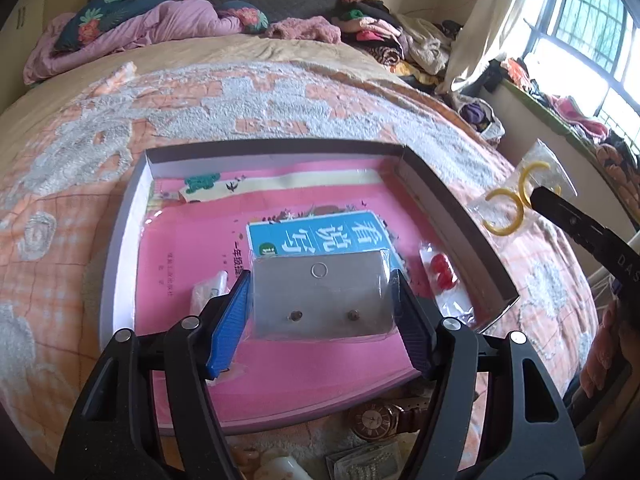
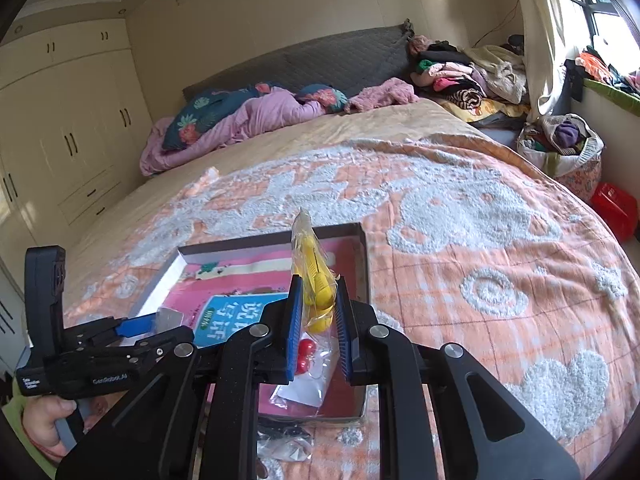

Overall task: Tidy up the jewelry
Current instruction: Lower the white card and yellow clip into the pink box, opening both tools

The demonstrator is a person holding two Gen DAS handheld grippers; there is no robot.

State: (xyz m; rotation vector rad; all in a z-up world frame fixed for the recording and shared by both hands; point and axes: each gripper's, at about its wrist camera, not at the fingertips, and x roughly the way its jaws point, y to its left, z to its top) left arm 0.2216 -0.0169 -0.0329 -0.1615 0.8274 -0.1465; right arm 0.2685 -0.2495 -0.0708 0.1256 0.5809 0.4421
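Left gripper: jaws part-open, clamped across a silver earring card in its clear sleeve, angled down over the shallow box, seemingly for deposit. Right gripper: shut on a bag of yellow hoops, held near the box's right wall, likely queued for placement.

The wristwatch is partly covered by the left gripper's arm; the earring card's studs are too small to identify; the packets at the bottom edge are cut off.
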